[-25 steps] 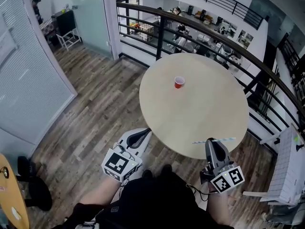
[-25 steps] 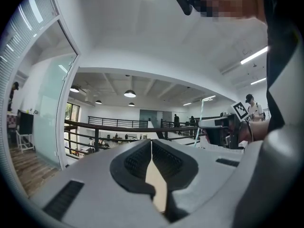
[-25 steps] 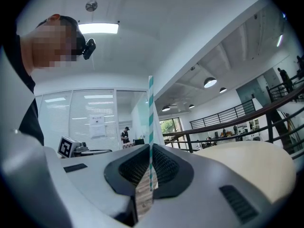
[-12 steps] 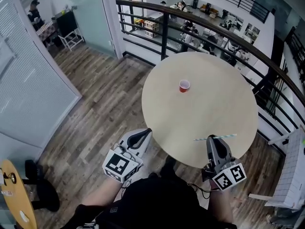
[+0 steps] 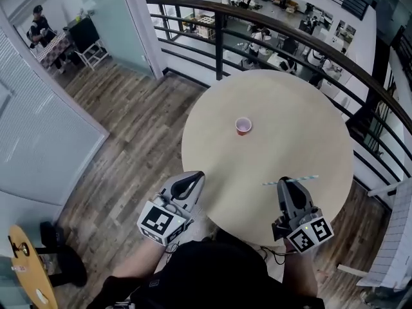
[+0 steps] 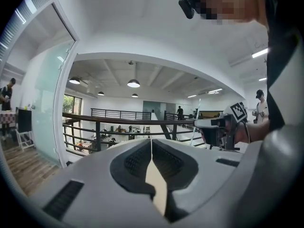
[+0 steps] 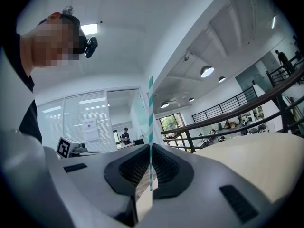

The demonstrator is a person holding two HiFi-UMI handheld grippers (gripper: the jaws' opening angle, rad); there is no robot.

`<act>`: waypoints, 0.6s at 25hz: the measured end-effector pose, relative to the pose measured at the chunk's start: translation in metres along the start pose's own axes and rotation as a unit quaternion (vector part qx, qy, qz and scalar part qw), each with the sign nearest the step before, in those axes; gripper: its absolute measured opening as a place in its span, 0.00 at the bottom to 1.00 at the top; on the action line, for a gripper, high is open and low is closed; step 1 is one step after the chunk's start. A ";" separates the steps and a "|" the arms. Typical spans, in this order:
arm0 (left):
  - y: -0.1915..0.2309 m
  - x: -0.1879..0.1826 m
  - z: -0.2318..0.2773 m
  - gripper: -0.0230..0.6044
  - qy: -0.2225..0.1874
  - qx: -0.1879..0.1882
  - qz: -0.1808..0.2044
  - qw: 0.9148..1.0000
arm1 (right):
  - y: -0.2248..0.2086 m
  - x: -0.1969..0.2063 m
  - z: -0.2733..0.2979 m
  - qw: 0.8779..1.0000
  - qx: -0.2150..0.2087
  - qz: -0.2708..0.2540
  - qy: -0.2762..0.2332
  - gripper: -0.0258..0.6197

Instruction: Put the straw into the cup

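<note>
Surface (image 5: pixel 302 95) rim curves past both claws at lower frame. The left claw (image 5: pixel 195 176) sits at the lower-left edge, jaws pressed together on nothing. The right claw (image 5: pixel 287 181) is just inside the lower-right edge, pinching the straw (image 5: pixel 302 178). I read the straw's long axis as left-right in head view, crosswise to the claw, right end slightly higher. Cup (image 5: pixel 243 125) stands upright mid-surface, well apart from both claws, bare top all round. Railing (image 5: pixel 270 28) arcs behind the far edge.

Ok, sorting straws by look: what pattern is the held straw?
The straw is white with teal stripes, clearest in the right gripper view.
</note>
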State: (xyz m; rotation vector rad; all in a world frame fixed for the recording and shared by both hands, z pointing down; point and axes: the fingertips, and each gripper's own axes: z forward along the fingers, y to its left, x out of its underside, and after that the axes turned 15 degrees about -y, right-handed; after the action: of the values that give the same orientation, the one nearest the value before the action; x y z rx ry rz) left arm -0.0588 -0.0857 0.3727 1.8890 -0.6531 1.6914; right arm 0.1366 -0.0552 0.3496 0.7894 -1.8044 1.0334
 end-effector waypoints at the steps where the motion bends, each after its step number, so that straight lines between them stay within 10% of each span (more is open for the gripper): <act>1: 0.004 0.000 0.009 0.06 0.001 -0.002 -0.002 1.000 | -0.007 0.000 0.006 1.000 -0.003 0.002 0.001 0.09; 15: 0.059 0.042 0.080 0.06 0.035 0.037 -0.017 0.999 | -0.060 0.031 0.088 0.999 0.016 0.002 0.030 0.09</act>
State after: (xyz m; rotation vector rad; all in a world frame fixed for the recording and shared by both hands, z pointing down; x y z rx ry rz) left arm -0.0333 -0.1835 0.4109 1.8715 -0.5340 1.7734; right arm 0.1400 -0.1634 0.3742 0.7678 -1.7430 1.0795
